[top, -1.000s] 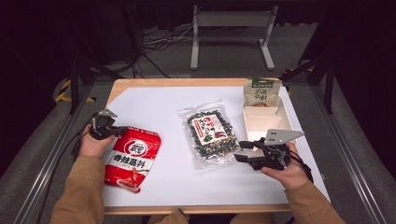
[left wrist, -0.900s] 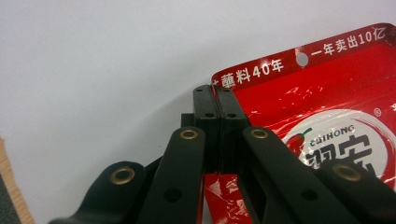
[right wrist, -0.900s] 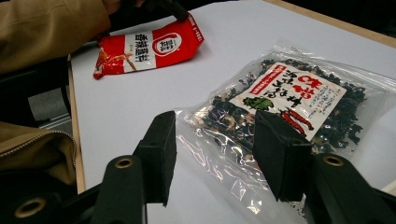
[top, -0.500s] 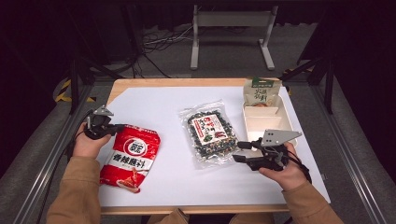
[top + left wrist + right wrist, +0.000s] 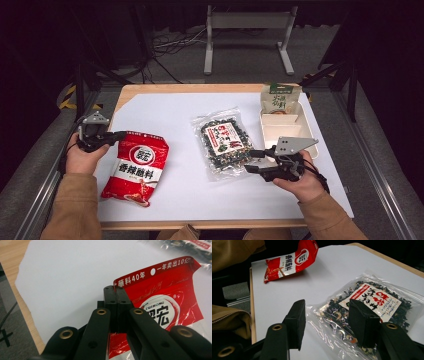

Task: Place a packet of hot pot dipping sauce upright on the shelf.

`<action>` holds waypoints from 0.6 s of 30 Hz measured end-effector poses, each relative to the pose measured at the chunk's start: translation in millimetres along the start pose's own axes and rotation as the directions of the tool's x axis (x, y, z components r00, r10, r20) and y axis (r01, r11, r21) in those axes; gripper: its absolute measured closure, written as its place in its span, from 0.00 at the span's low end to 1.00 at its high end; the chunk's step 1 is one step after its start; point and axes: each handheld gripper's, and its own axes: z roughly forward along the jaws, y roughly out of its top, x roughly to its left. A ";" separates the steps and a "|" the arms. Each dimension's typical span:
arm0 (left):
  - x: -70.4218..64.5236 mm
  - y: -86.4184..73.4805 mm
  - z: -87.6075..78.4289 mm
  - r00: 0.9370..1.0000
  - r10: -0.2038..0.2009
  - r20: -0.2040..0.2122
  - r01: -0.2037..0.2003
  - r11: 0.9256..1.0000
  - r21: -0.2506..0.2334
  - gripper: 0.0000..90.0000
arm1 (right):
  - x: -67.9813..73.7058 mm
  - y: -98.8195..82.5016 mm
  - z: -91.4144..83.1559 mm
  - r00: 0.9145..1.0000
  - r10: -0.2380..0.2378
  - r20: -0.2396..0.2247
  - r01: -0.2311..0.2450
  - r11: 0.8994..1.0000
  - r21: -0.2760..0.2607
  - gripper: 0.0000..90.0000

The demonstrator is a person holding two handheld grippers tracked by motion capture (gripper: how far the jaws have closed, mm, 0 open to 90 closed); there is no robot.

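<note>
Jaws together — red packet point(image 5: 162, 302) corner

Beyond the right hand-held gripper, a green pouch point(image 5: 280, 98) stands in a white tray point(image 5: 298, 131); white sheet point(image 5: 165, 107) covers the wooden counter point(image 5: 150, 89).

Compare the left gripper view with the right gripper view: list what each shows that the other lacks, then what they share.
Left gripper view alone: its hand-held gripper, jaws shut on the top corner of the red pouch, whose hang hole is visible. Right gripper view alone: its hand-held gripper, jaws open at the edge of the clear bag of dark mix, plus a tan sleeve. Shared: the red pouch, the clear bag, the white sheet and the wooden table edge.
</note>
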 end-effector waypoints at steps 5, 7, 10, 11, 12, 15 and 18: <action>-7.7 4.7 -17.5 1.000 0.013 -0.013 -0.013 1.000 -0.024 1.00 | 0.0 1.1 1.4 1.000 -0.003 -0.003 0.003 1.000 0.000 0.53; -8.5 6.0 -24.5 1.000 0.027 -0.014 -0.027 0.999 -0.032 1.00 | 0.0 1.3 1.2 1.000 -0.005 -0.003 0.005 1.000 -0.001 0.53; -11.1 6.2 -33.2 1.000 0.013 -0.010 -0.014 0.999 -0.050 1.00 | -0.3 1.1 0.4 1.000 -0.004 0.000 0.004 1.000 -0.002 0.52; -11.1 6.2 -33.2 1.000 0.013 -0.010 -0.014 0.999 -0.050 1.00 | -0.4 1.1 -0.1 1.000 -0.003 0.002 0.003 1.000 -0.002 0.52; -12.0 6.8 -37.0 1.000 0.015 -0.012 -0.015 0.998 -0.055 1.00 | -0.4 1.1 -0.1 1.000 -0.003 0.002 0.003 1.000 -0.002 0.52; -15.2 8.7 -46.3 1.000 0.029 -0.011 -0.030 0.997 -0.076 1.00 | -0.7 1.0 -0.5 1.000 -0.002 0.004 0.002 1.000 -0.002 0.52; -17.4 9.7 -53.5 0.999 0.037 -0.004 -0.037 0.994 -0.104 1.00 | -1.2 0.7 -0.4 1.000 -0.002 0.008 0.002 1.000 -0.001 0.52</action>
